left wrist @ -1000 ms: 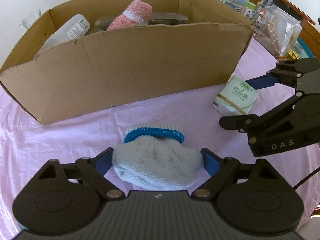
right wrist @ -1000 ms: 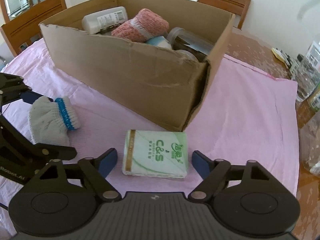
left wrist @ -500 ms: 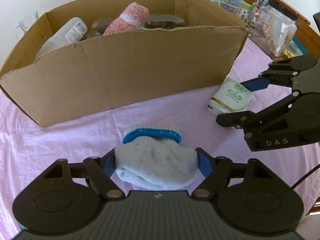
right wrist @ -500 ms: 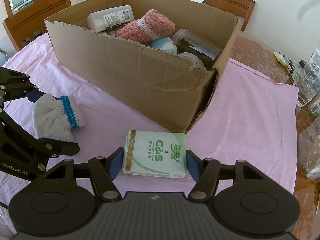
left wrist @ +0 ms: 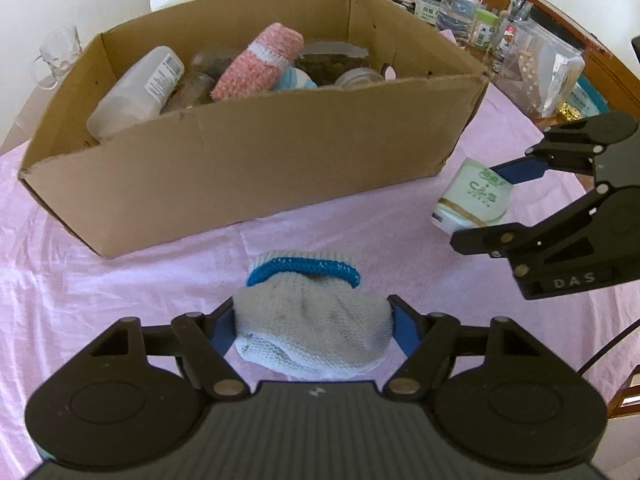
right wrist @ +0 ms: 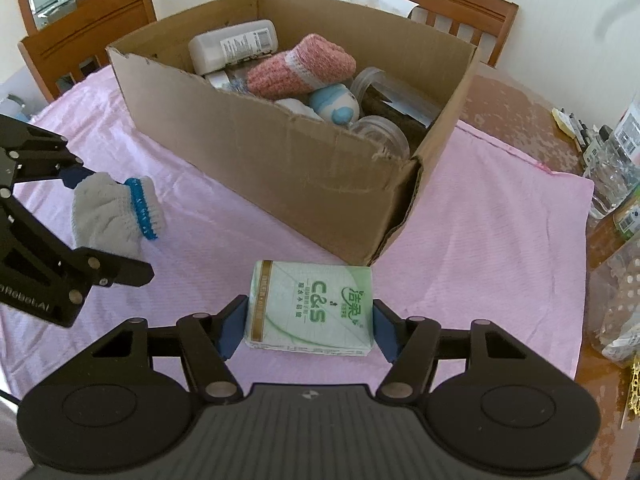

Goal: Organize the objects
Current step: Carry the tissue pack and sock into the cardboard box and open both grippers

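the grey knitted sock (left wrist: 312,330), cuff banded blue and white, is clamped between the left gripper (left wrist: 313,330) pads, above the pink tablecloth (left wrist: 120,280) before the cardboard box (left wrist: 260,168). the green-and-white tissue pack (right wrist: 310,312), printed "c&s" with chinese characters, is clamped in the right gripper (right wrist: 310,326). the right gripper body reads "das". the box holds a pink knitted sock (right wrist: 300,66) and a labelled white bottle (right wrist: 232,46).

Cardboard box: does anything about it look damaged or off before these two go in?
Yes. The cardboard box has a torn, ragged top edge on its near wall, and that wall bows outward near the corner. The sock and tissue pack look fine.
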{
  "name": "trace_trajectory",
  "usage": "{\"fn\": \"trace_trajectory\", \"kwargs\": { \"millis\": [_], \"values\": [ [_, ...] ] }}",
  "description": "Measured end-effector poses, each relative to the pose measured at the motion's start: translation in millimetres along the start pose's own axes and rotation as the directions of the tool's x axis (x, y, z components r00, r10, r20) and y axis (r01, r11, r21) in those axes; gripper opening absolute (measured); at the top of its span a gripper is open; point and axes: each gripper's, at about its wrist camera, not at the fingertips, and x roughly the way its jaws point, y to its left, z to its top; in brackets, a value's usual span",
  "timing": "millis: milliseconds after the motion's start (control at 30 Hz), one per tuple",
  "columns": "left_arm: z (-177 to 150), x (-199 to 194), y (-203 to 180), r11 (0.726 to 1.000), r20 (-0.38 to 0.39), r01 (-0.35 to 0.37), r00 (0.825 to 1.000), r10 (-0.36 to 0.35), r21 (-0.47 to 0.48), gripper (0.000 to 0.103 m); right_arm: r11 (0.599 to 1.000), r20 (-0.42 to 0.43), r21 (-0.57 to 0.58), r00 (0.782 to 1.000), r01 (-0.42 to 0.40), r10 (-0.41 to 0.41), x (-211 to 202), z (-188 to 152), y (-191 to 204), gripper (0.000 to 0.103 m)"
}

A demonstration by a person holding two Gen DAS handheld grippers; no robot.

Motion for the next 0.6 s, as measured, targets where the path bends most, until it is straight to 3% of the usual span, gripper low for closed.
{"fn": "trace_trajectory", "kwargs": {
  "millis": [300,600],
  "values": [
    [14.7,-41.5,10.3,1.000,-0.013,0.029,1.000,-0.029,-0.004,0.075,0.998,0.029,-0.029,0.998,-0.058,0.059,-48.4,17.2,-5.4,0.069],
    [40.1,-81.8,26.4,1.000,0.051,0.018,0.999,-0.019,0.013,0.075,0.993,0.123,-0.083,0.988,-0.079,0.089,-88.4,63.0,-5.1,0.069]
  ]
}}
